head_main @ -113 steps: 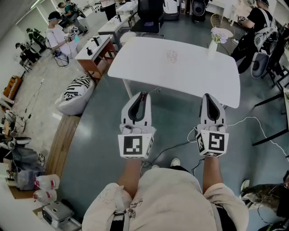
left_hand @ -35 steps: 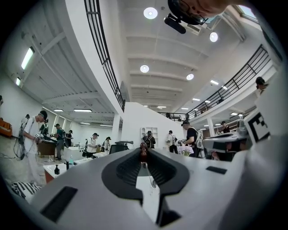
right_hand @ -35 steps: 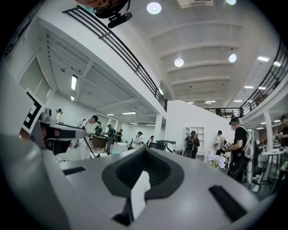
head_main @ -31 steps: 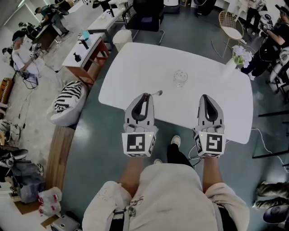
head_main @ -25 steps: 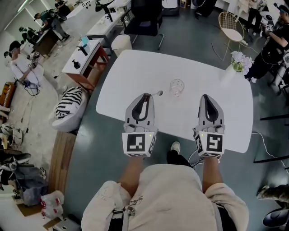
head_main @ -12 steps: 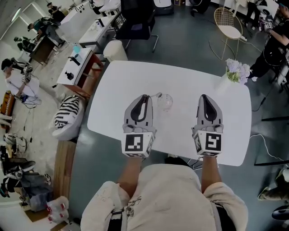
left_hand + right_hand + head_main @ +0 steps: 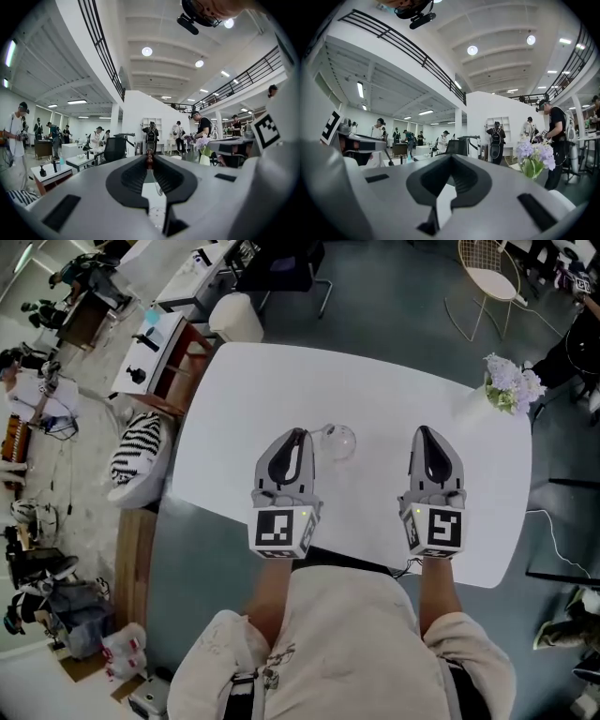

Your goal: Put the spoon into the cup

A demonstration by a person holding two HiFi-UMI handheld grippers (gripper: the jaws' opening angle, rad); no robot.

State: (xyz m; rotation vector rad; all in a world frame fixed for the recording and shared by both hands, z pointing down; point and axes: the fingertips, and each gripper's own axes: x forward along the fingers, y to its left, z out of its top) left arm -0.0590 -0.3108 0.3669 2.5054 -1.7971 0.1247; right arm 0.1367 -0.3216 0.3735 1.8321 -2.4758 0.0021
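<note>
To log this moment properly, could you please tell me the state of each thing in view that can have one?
Left hand-held gripper: shut on the spoon.
Right hand-held gripper: shut, empty.
Spoon: held, bowl beside the cup, not in it.
Cup: standing on the table, no spoon in it.
Vase: upright near the table's corner, flowers in it.

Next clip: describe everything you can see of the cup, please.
The cup is a small clear glass, seemingly empty, upright on the white table. In the head view it stands just right of the tip of the left claw, which holds the spoon with its bowl by the rim; whether they touch cannot be told. The right claw is well clear.
</note>
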